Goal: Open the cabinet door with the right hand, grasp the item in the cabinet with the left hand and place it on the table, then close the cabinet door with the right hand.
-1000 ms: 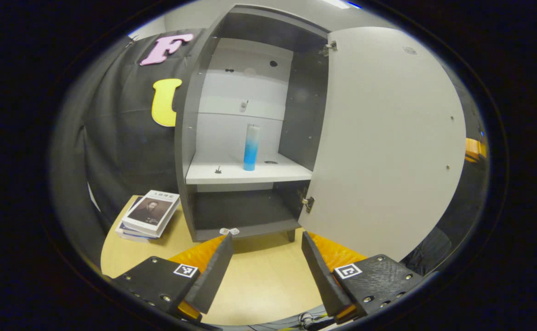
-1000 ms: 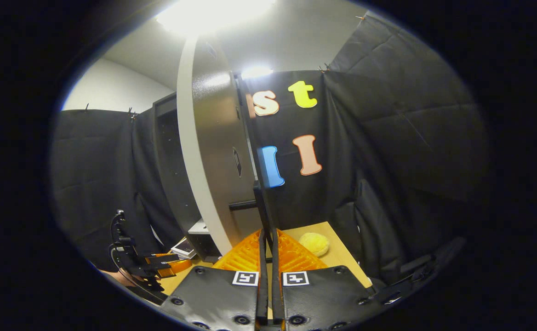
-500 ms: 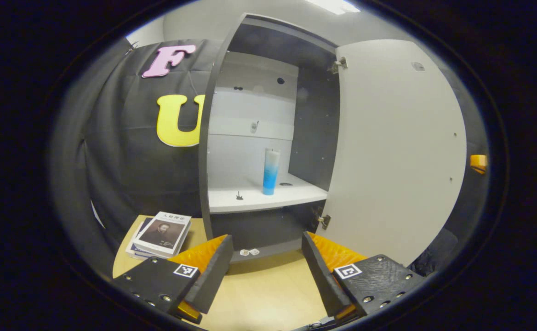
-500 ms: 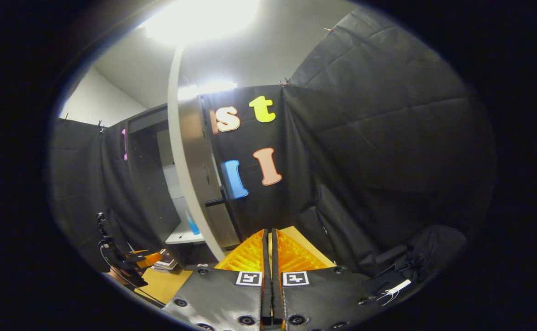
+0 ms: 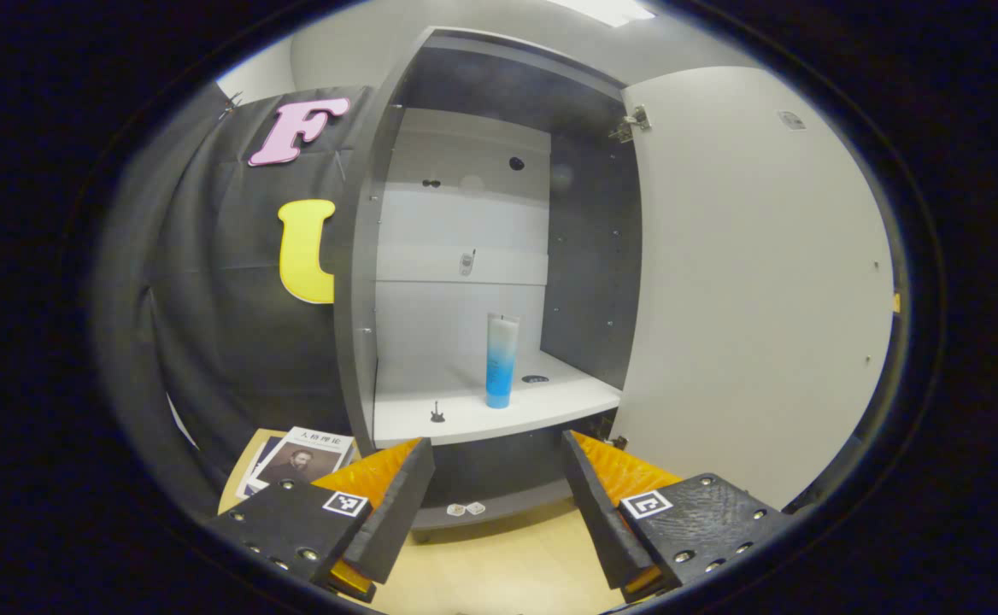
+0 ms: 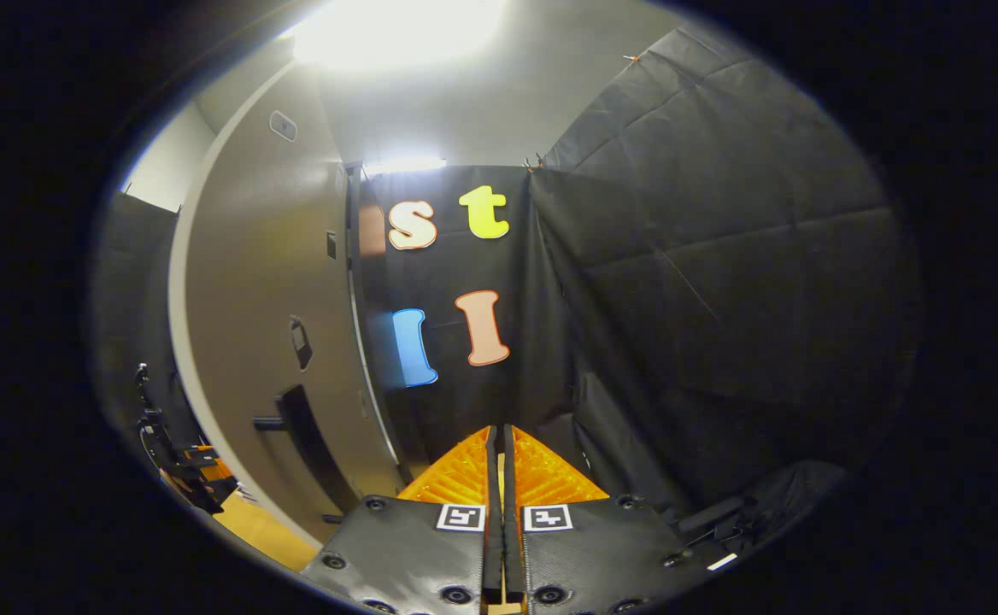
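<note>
Your left hand-held gripper [image 5: 496,465] hangs in front of the cabinet [image 5: 362,282] with its fingers spread wide and nothing between them. The cabinet door [image 5: 755,282] stands swung open on the right side of the left gripper view, its pale inner face toward you. Inside, on the white shelf [image 5: 499,412], a tall slim bottle [image 5: 501,360] stands upright, white at the top and fading to blue at the base. It sits toward the middle of the shelf, well apart from your fingertips and framed in the gap above them. A tiny dark object [image 5: 437,412] rests on the shelf to the left of the bottle, and a small dark disc [image 5: 536,378] lies just behind and to the right of it. A stack of books [image 5: 298,457] lies on the table [image 5: 507,568] to the left of the cabinet, just beyond your left finger.

Your right hand-held gripper [image 6: 500,444] has its fingers pressed together with nothing held between them. In the right gripper view the door's outer face [image 6: 268,342] fills the left side, with its dark handle [image 6: 298,431] apart from your fingertips. The other hand-held gripper [image 6: 183,465] shows at the far left edge.
</note>
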A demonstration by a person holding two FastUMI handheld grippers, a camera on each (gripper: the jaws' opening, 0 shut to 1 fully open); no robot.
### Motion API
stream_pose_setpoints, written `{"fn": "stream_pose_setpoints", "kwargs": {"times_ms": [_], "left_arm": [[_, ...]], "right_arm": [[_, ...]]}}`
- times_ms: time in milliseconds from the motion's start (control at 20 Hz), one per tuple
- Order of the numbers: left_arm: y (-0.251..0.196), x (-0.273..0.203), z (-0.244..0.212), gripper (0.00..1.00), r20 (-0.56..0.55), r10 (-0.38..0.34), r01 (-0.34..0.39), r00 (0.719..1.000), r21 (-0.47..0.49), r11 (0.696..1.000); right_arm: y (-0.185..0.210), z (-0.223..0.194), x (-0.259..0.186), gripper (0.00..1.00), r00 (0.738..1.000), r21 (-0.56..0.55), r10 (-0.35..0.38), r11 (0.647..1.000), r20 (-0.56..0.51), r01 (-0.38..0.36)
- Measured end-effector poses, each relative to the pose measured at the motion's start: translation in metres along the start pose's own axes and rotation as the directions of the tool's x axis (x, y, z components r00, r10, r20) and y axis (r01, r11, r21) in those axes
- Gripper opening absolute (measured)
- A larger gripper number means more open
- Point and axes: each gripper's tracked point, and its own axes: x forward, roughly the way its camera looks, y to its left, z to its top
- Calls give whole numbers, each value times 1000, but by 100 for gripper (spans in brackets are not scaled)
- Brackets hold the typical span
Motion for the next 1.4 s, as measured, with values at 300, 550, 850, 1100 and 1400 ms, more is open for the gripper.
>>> {"fn": "stream_pose_setpoints", "kwargs": {"times_ms": [300, 550, 850, 1100, 1400], "left_arm": [[-12, 69, 21, 89, 24, 11, -10, 1000, -26, 1000], [-7, 121, 34, 92, 38, 28, -27, 999, -34, 999], [-8, 173, 37, 92, 31, 4, -4, 1000, 4, 1000], [-7, 199, 28, 91, 6, 24, -25, 1000, 41, 999], [-3, 214, 15, 65, -16, 59, -58, 998, 10, 998]], "right_arm": [[-14, 9, 34, 2, 999, -10, -14, 1000, 42, 14], [-20, 2, 50, 23, 999, 2, -34, 999, 5, 34], [-41, -6, 60, 31, 994, 1, -111, 994, -25, 111], [-56, -18, 64, 99, 984, -23, -165, 986, -68, 164], [-54, -28, 68, 98, 984, -23, -141, 990, -109, 139]]}}
